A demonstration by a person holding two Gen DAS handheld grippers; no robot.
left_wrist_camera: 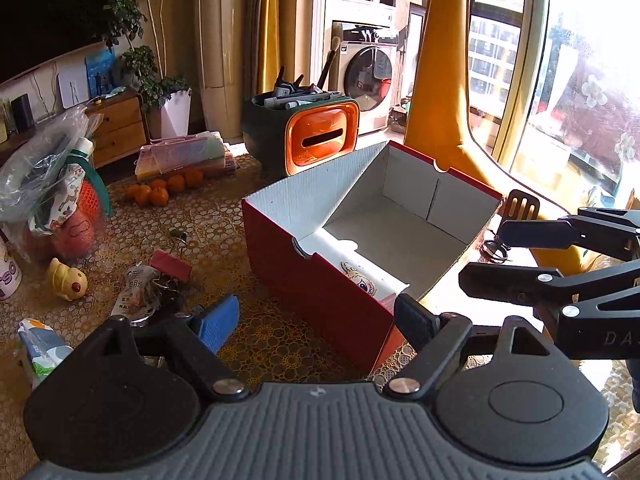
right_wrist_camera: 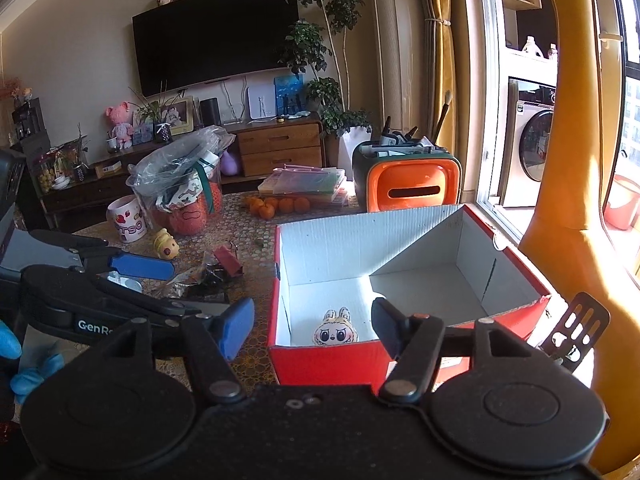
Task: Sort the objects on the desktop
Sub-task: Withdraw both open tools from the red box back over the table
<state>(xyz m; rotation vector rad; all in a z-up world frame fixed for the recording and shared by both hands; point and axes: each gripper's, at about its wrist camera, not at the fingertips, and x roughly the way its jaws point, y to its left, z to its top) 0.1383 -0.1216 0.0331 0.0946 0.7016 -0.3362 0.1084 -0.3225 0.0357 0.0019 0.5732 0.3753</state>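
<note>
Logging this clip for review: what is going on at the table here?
A person holds two tongs over a cluttered table, sorting things into a red box. Both the left tongs and the right tongs are open and empty. A small doll-face toy already lies in the box; a yellow duck and a red clip remain outside.

A television [right_wrist_camera: 216, 32] is hanging on the far wall, a plant [right_wrist_camera: 320, 60] standing right of it, a washing machine [right_wrist_camera: 532, 140] sitting far right.
</note>
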